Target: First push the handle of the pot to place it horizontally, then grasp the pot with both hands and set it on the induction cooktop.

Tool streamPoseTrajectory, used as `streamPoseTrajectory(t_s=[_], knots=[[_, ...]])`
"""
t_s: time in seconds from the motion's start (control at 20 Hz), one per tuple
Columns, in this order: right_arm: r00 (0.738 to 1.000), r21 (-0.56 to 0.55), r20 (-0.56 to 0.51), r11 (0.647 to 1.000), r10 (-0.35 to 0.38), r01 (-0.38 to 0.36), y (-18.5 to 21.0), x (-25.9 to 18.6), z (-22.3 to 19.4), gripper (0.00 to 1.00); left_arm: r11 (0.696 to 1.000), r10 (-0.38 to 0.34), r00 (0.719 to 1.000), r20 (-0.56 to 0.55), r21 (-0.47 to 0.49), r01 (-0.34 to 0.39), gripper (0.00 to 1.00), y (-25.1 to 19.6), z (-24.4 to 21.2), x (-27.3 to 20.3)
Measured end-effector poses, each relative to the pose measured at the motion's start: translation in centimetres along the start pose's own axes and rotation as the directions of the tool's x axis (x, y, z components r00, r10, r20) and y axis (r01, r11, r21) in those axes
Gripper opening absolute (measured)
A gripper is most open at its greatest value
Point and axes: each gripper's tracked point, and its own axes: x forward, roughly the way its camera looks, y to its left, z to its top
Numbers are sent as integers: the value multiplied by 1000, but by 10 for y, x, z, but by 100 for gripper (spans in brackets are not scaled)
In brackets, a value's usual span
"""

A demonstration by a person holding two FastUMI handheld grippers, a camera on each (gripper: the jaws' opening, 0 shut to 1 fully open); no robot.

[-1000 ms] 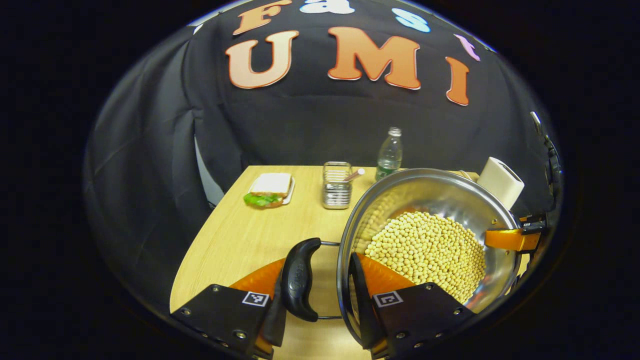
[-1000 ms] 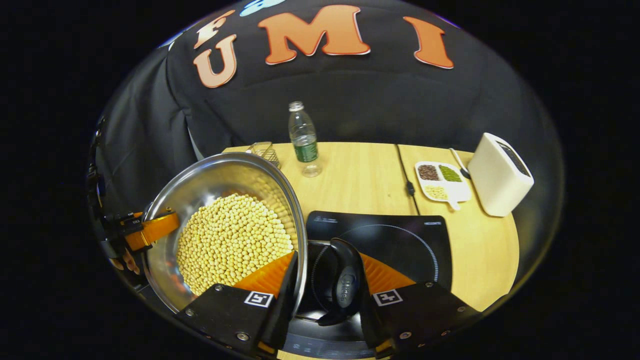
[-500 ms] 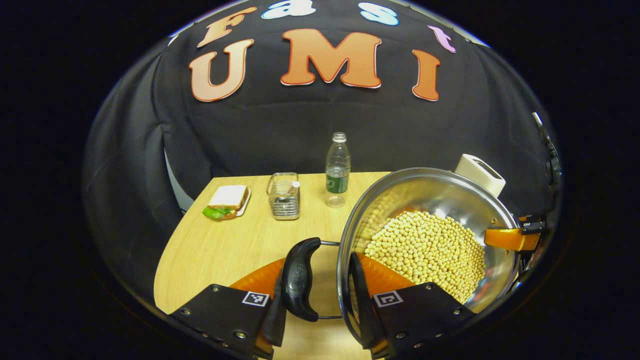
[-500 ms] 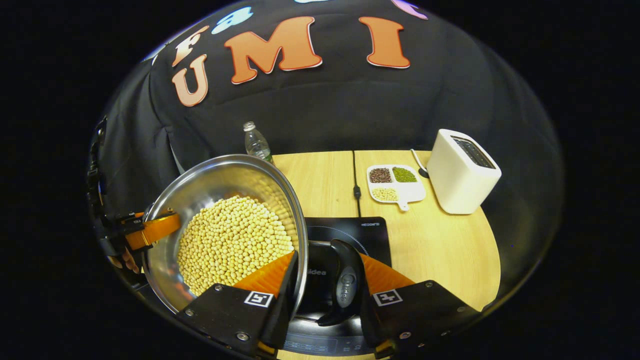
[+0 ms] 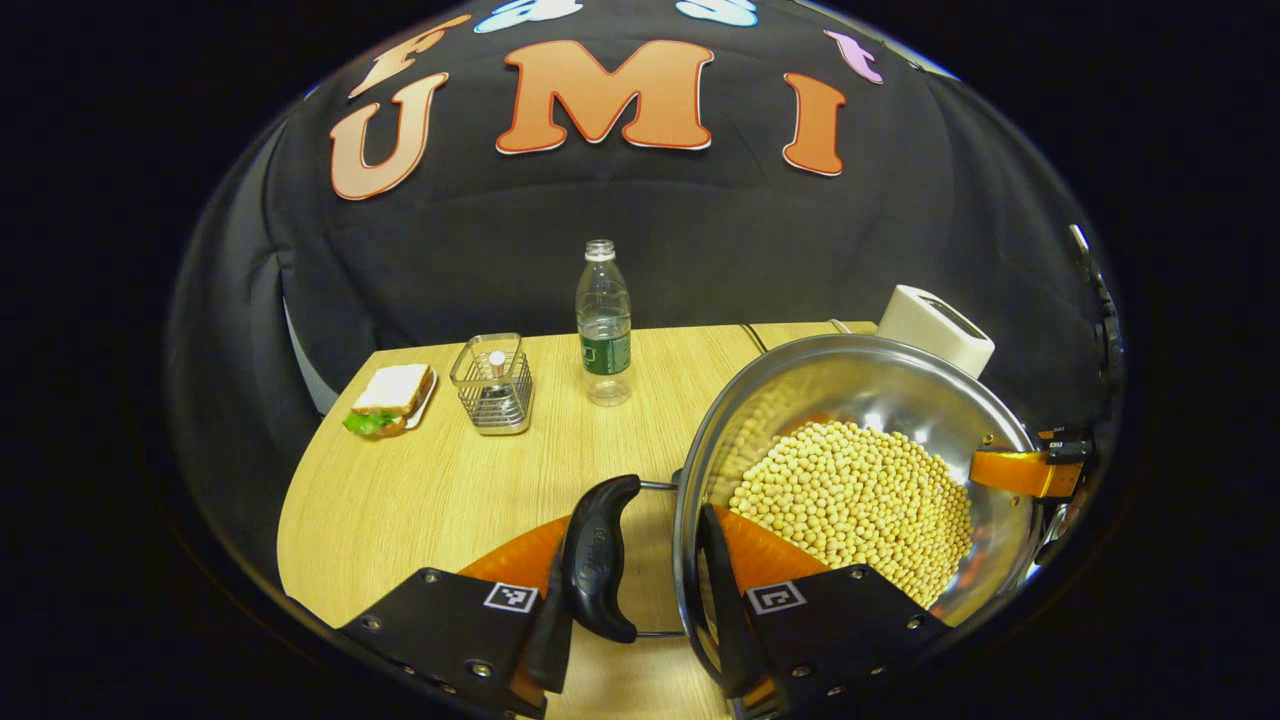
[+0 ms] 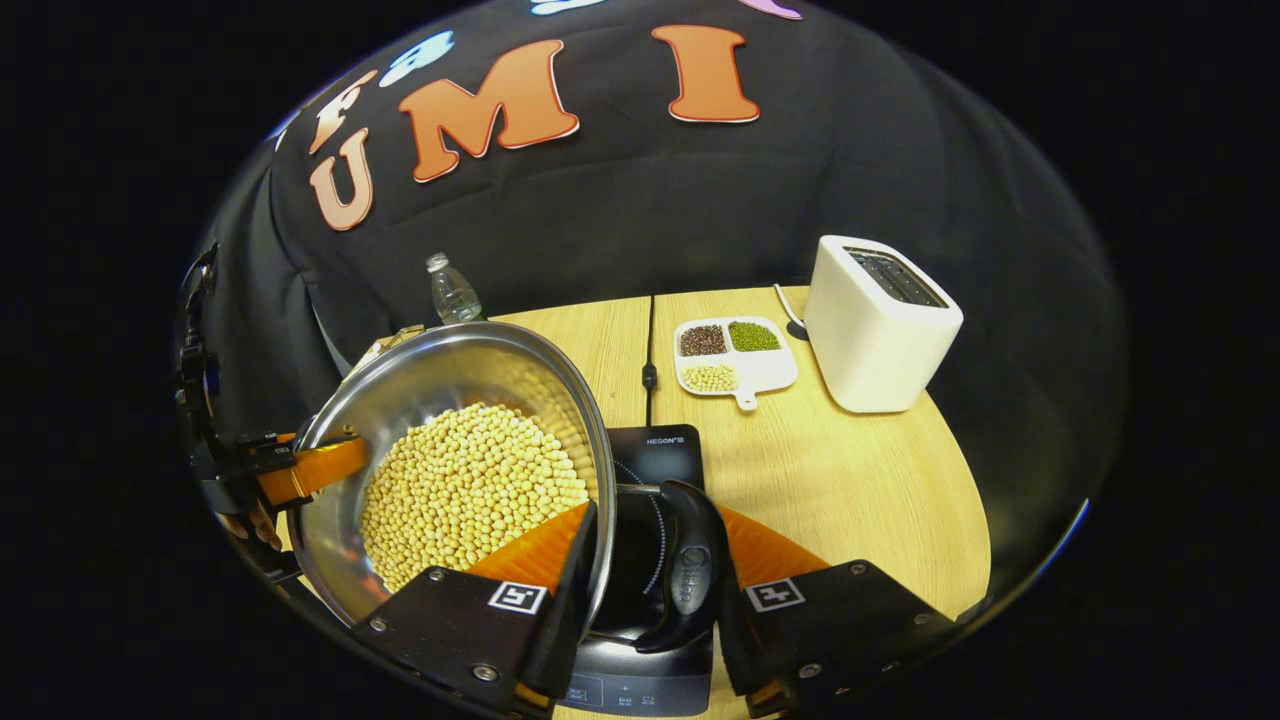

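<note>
A steel pot full of yellow soybeans hangs between both grippers above the wooden table. My left gripper is shut on the pot's black side handle, one finger outside the handle and one inside the rim. In the right gripper view, my right gripper is shut the same way on the opposite black handle. The pot sits left of it. The black induction cooktop lies just beneath this handle and the pot's edge. Each view shows the other gripper at the far rim.
A water bottle, a wire basket and a sandwich on a plate stand at the table's back left. A white toaster, a divided dish of beans and a black cable lie behind the cooktop.
Both grippers have carried the pot sideways to the right. The cooktop has slid under the pot's edge, and the bottle, basket and sandwich have drifted left in the left gripper view.
</note>
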Motion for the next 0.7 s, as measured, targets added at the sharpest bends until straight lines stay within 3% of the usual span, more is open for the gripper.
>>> streamPoseTrajectory(t_s=[0.7], knots=[[999,33,-47,999,7,-5,0,1,-3,58,1000,-6,999,-48,26,7,60,-1,3,-2]])
